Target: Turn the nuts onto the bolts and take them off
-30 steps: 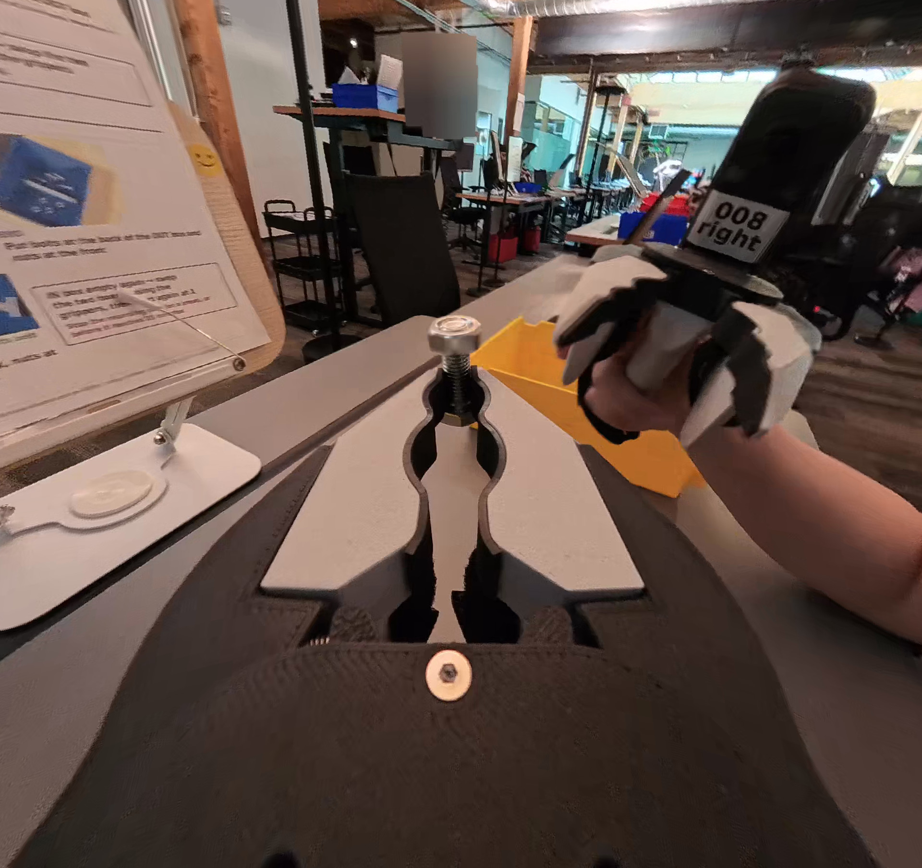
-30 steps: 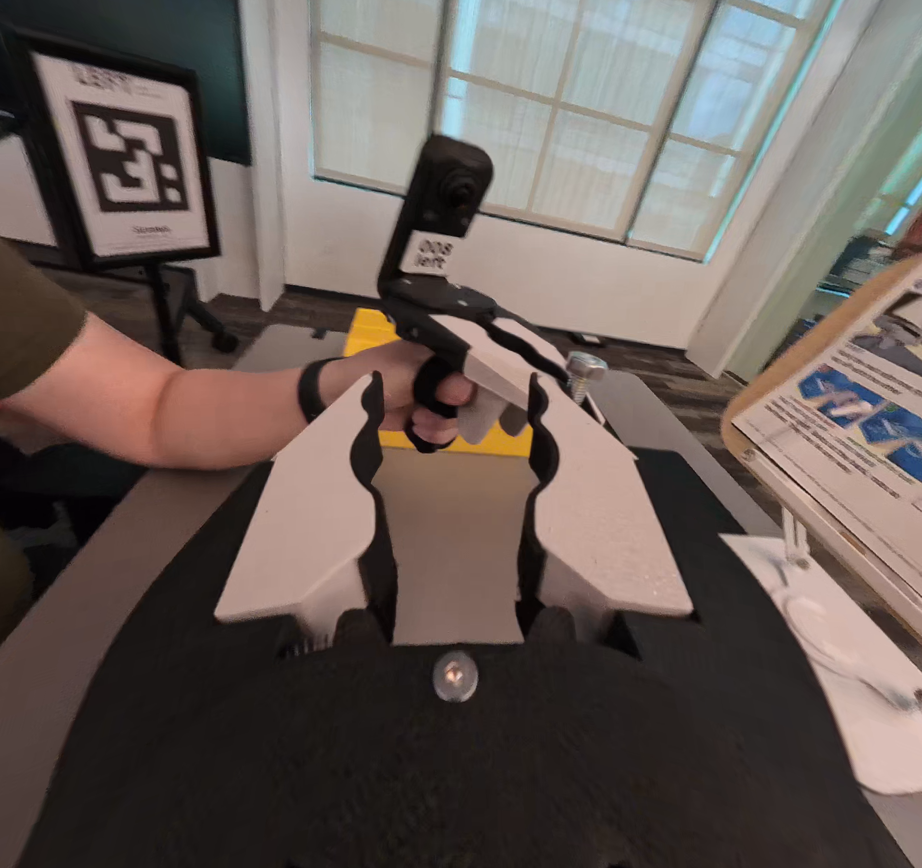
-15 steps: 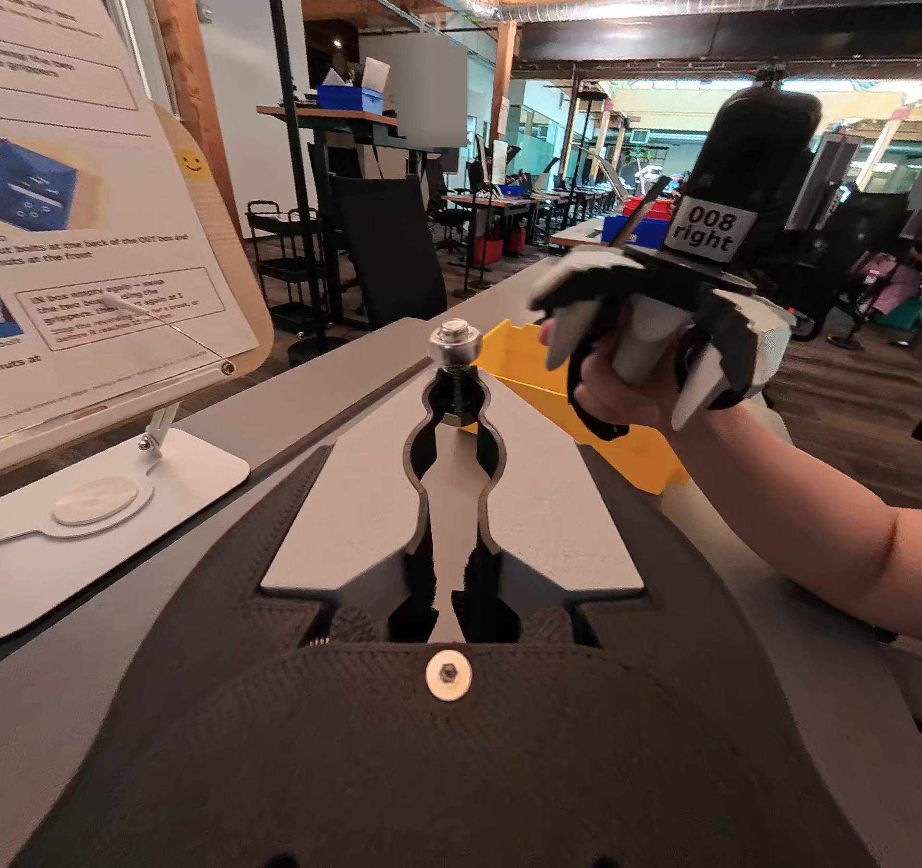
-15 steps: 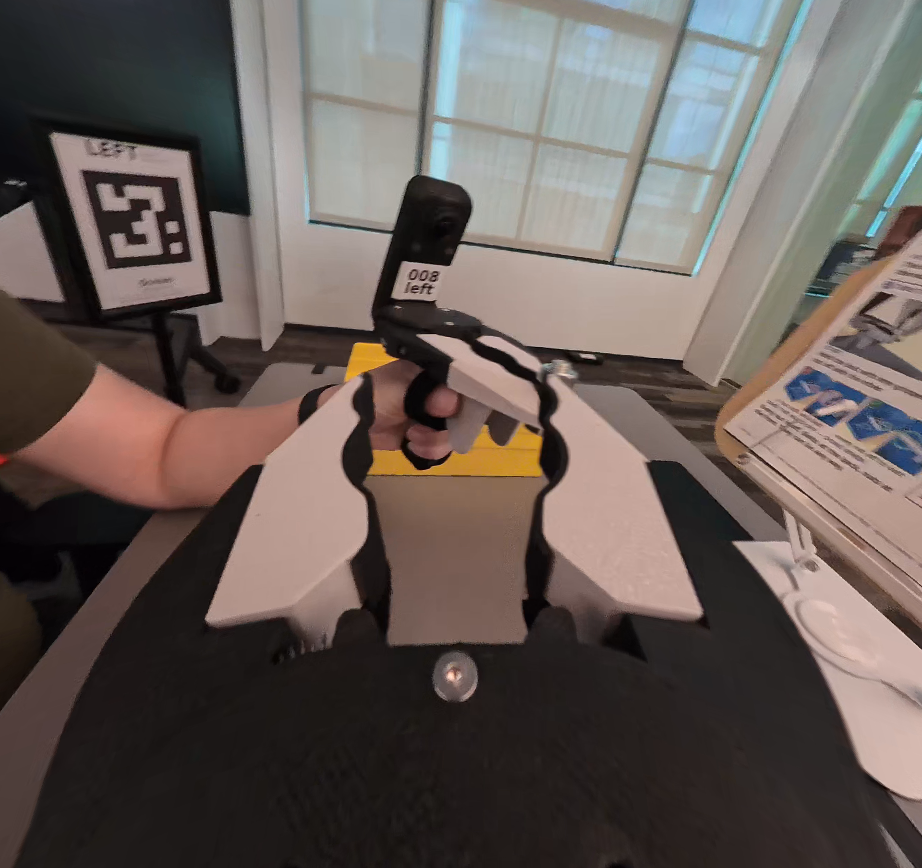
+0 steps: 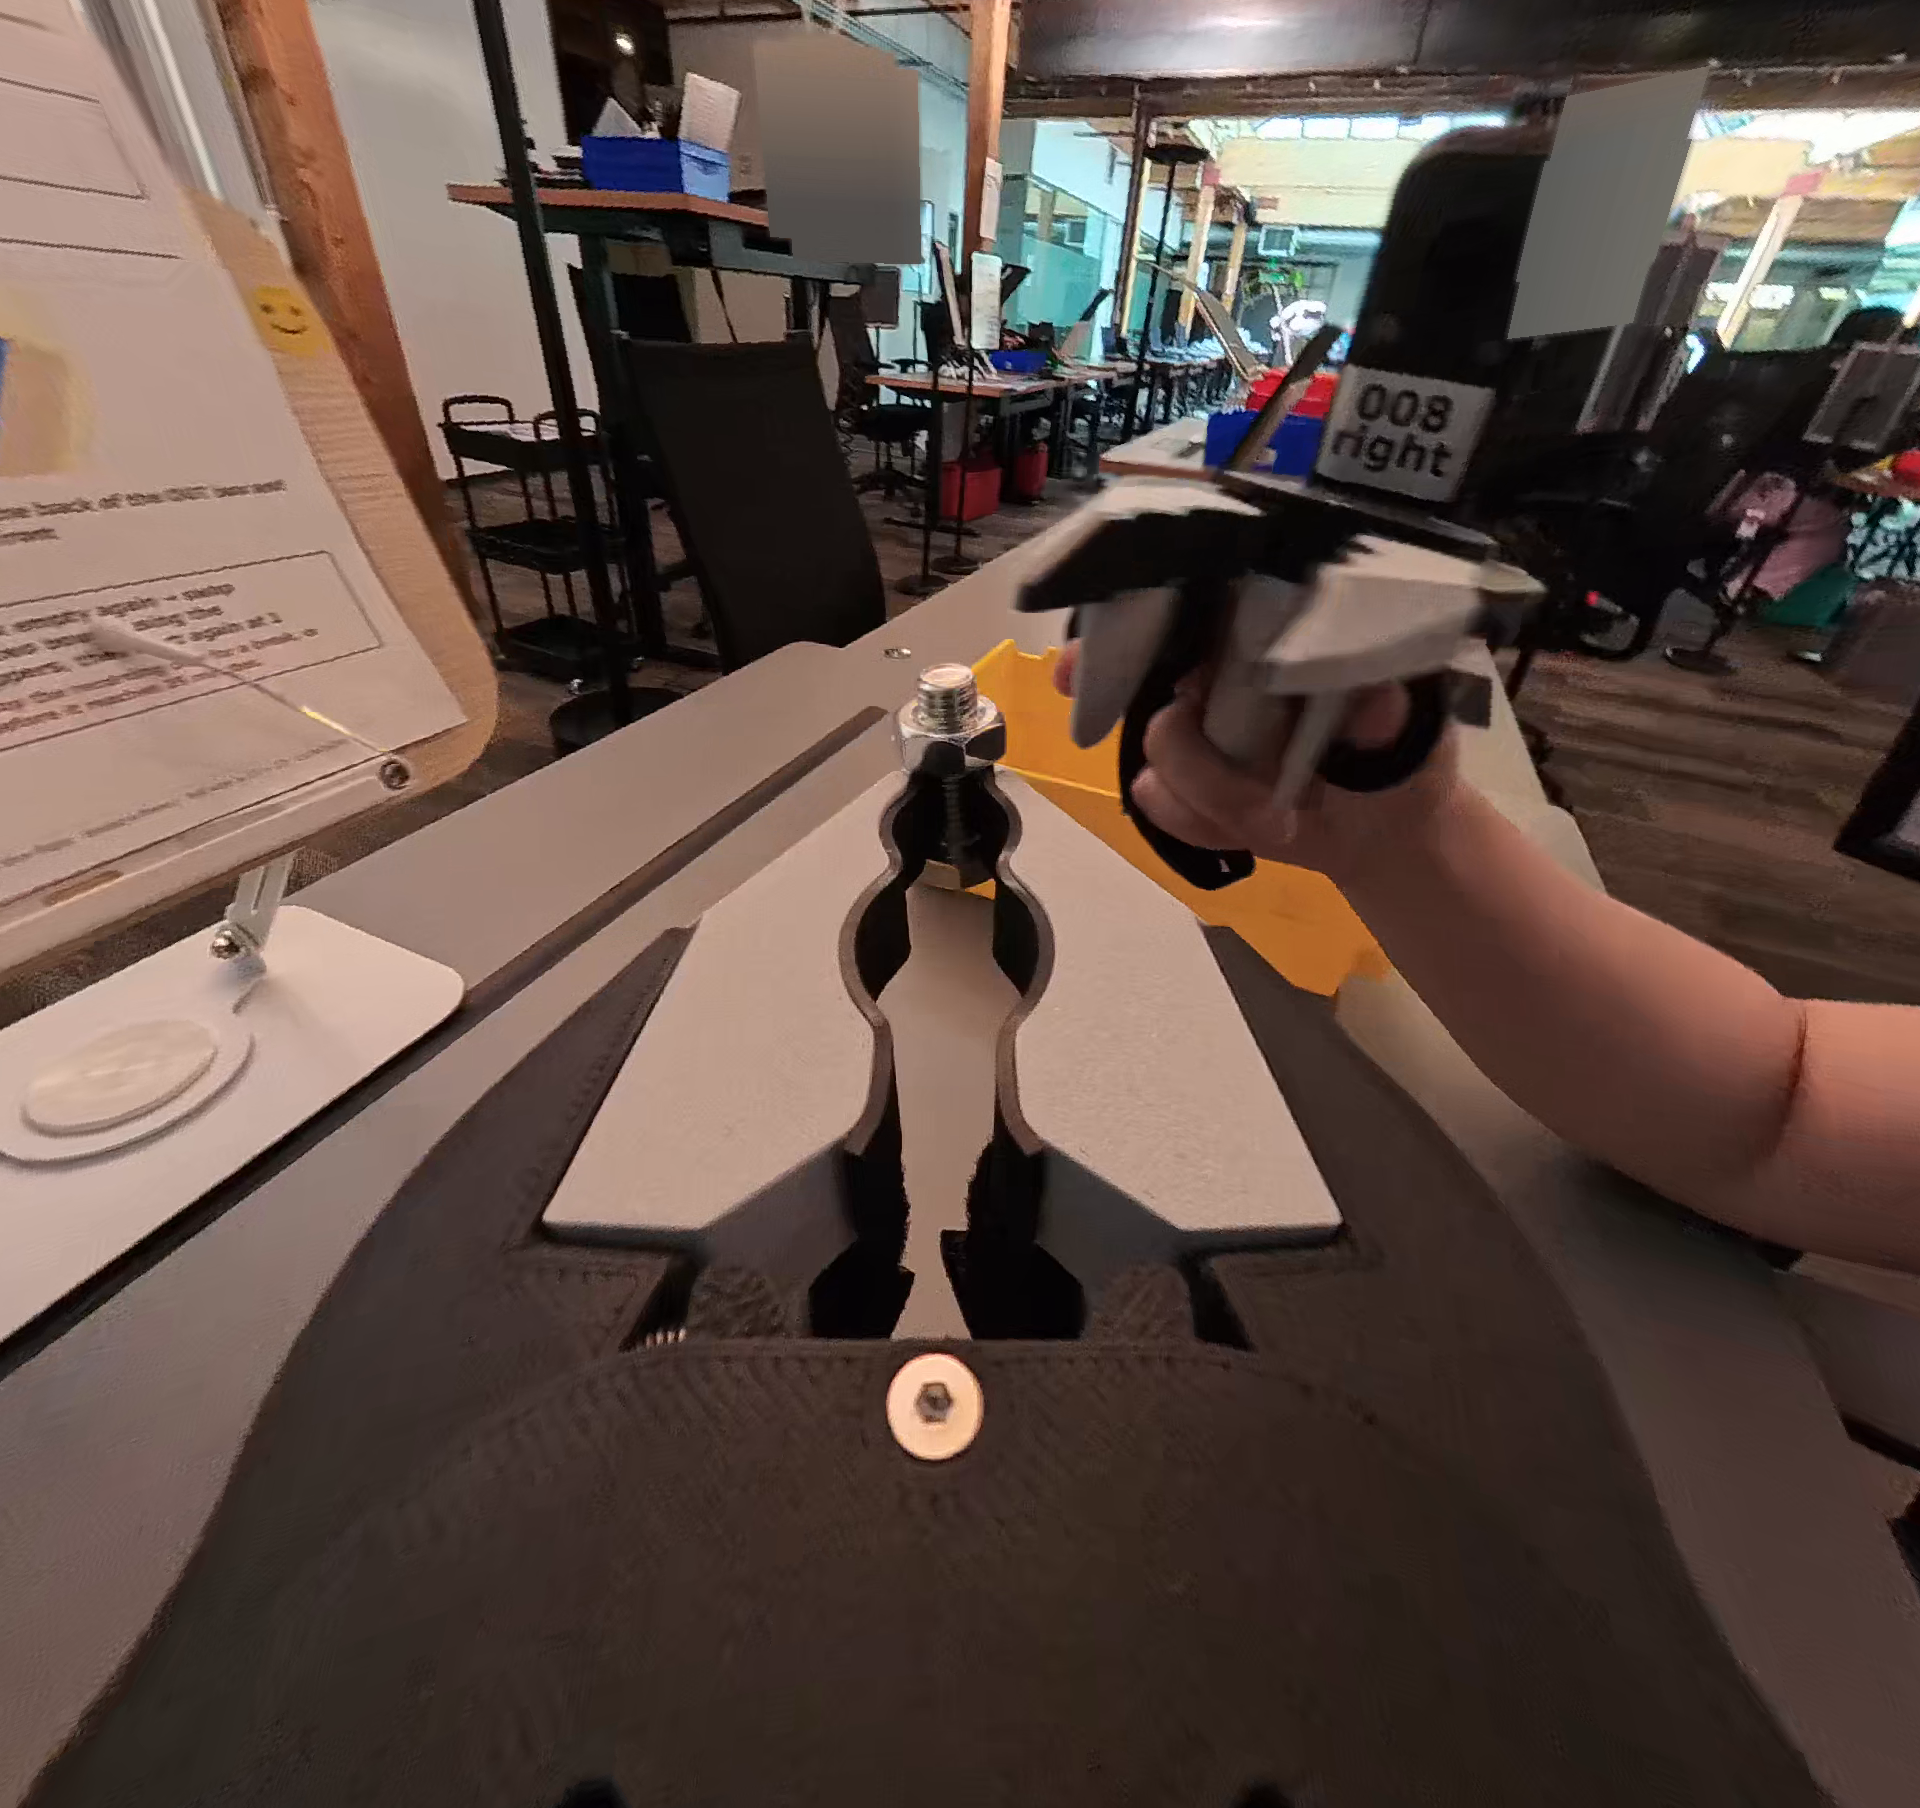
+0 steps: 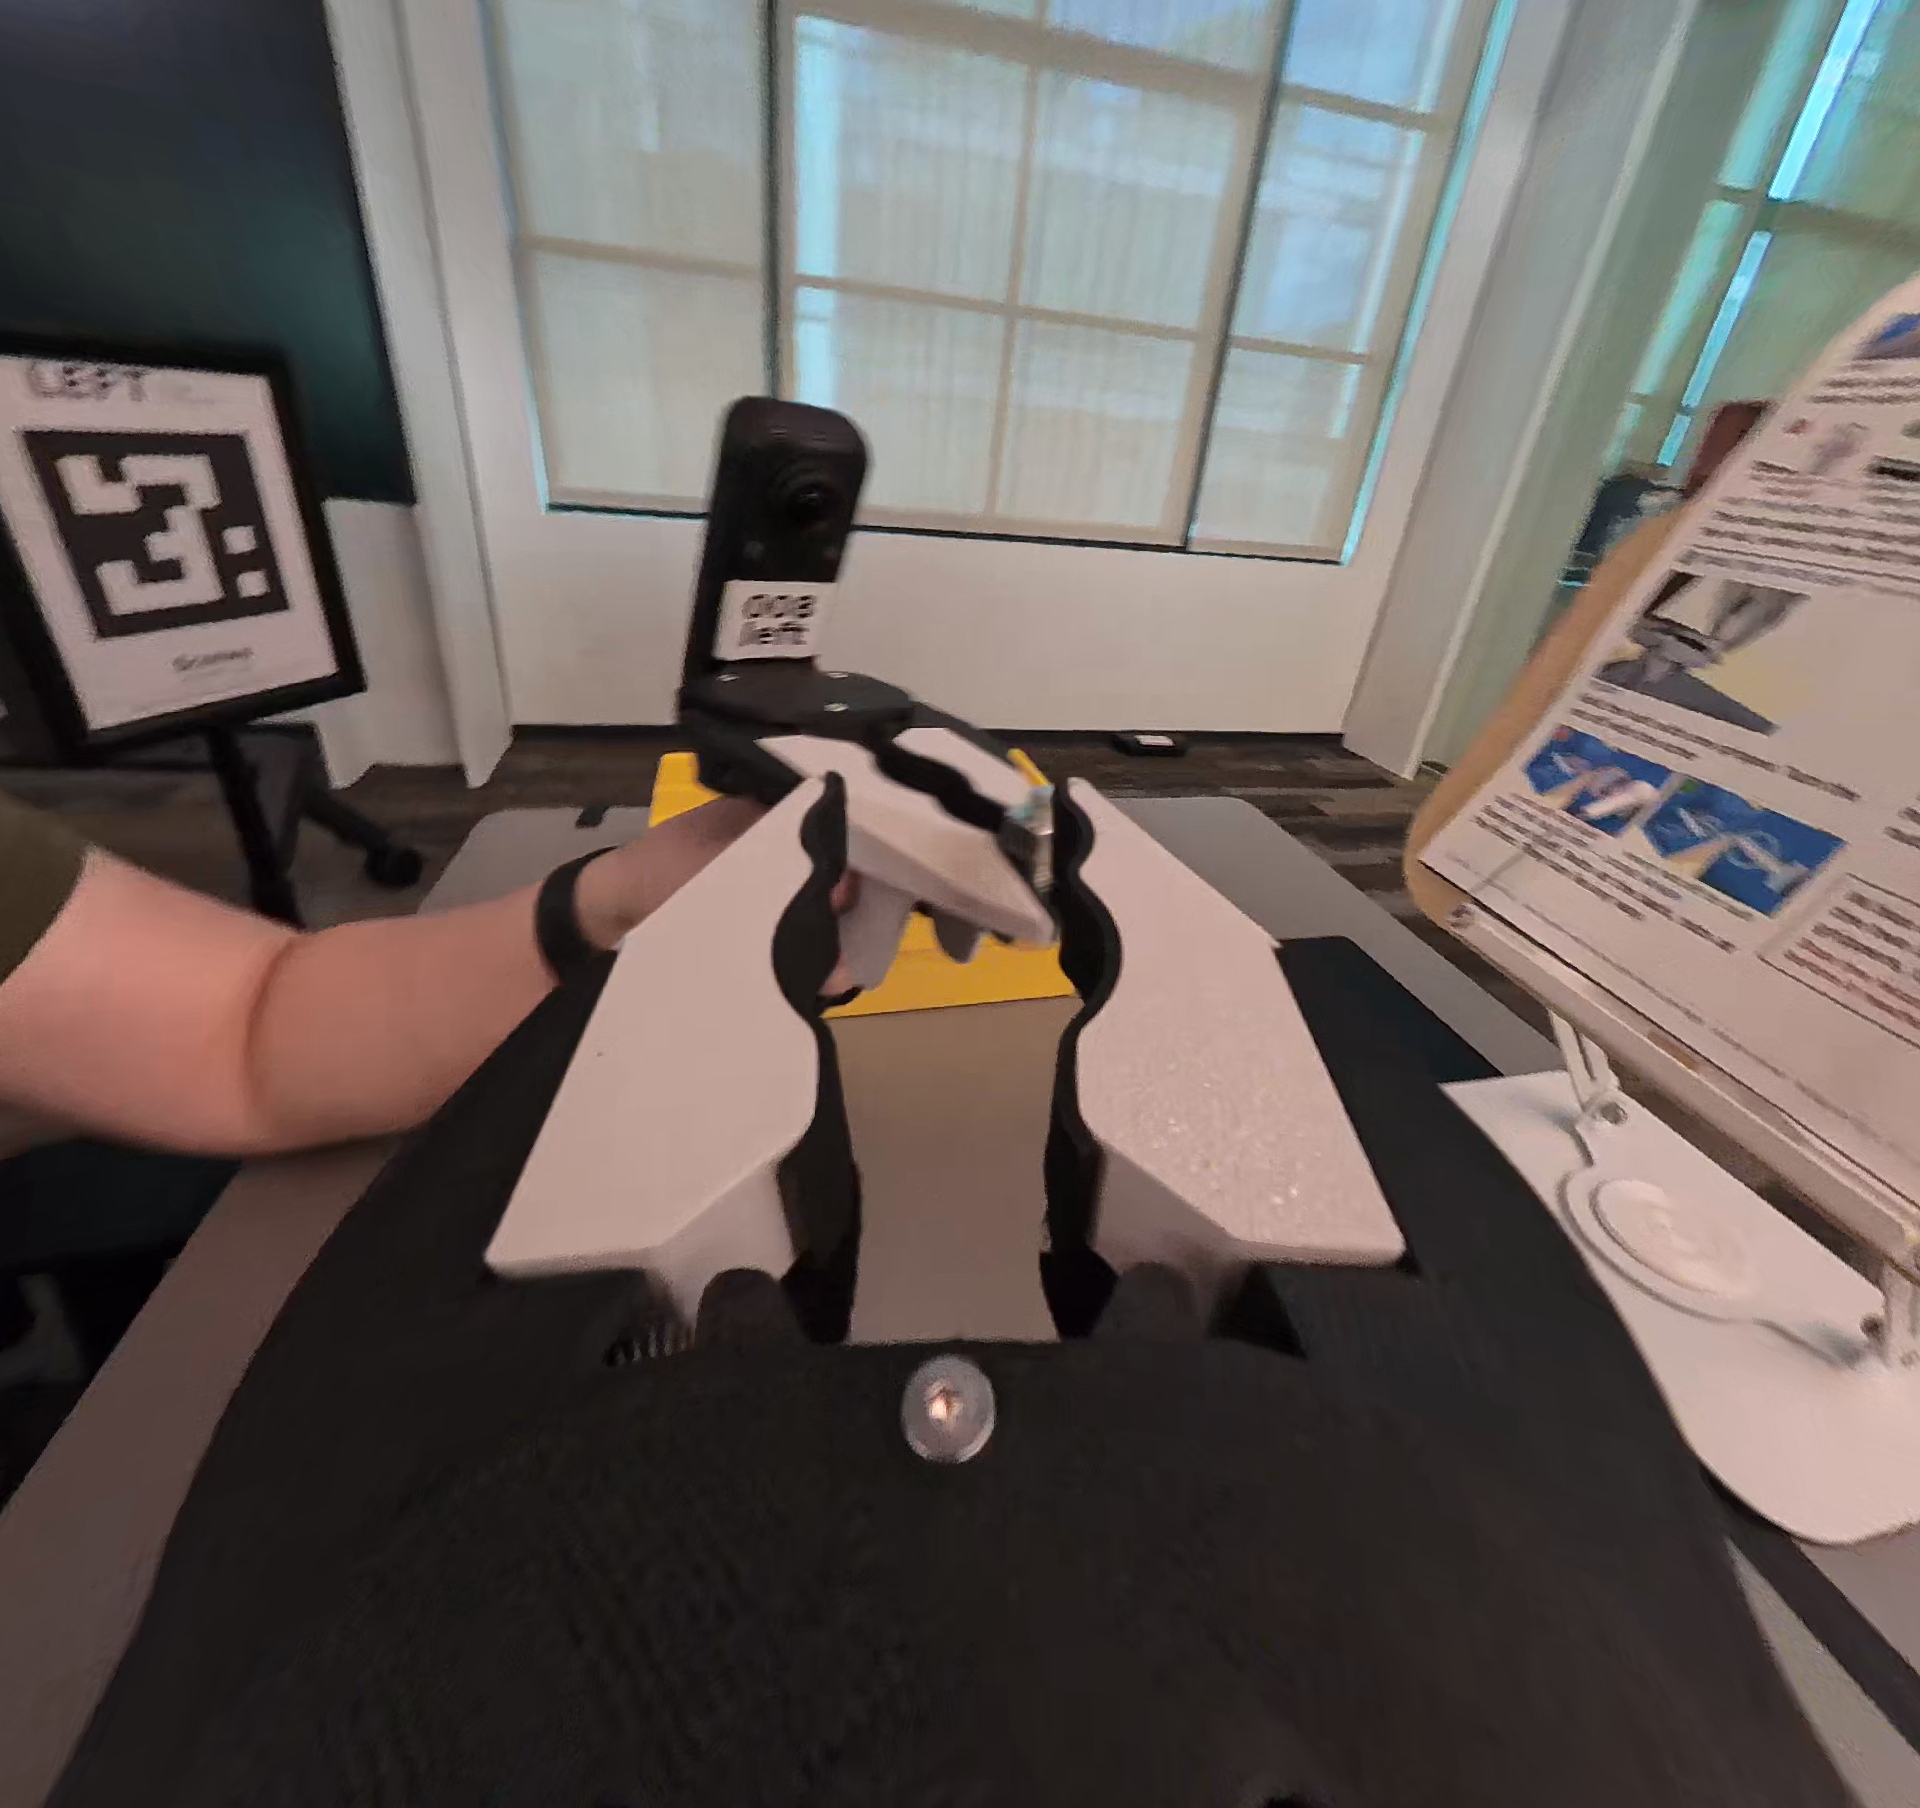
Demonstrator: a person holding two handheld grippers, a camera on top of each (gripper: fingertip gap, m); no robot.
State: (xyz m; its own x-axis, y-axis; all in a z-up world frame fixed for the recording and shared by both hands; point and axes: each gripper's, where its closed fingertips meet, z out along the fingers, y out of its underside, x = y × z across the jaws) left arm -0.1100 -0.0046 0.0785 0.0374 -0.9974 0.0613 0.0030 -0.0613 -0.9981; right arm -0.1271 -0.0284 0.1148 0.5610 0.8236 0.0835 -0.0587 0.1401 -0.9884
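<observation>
Now, left wrist view first: the left claw (image 5: 948, 808) is clamped on the bolt (image 5: 941, 816), holding it upright at the very tip of its notched fingers, thread end up. The hex nut (image 5: 945, 732) sits high on the thread with a few turns of bright steel poking above it. The right claw (image 5: 1153, 615) has swung in from the right over the last second and now hangs just beyond the bolt, above the yellow bin (image 5: 1278, 917) on the grey tabletop (image 5: 623, 823). A clipboard of instructions (image 5: 208, 615) stands at the left. Matte white finger plates, black scalloped rubber edges, coarse ribbed black body: a grippy, printed-plastic look against smooth, shiny metal. Over to the right wrist view, blurred with motion: the right claw (image 6: 945, 823) is open and empty, its gap narrower than a second ago. The bolt (image 6: 1031, 828) has slid from outside the right finger to just inside it, though I can't tell if they touch. The left claw (image 6: 1023, 859) is now framed between those fingers. My read: the approach is nearly done, and the next job is to pinch the nut's flats and turn it. Small, slick hex faces, so a square bite will matter.
</observation>
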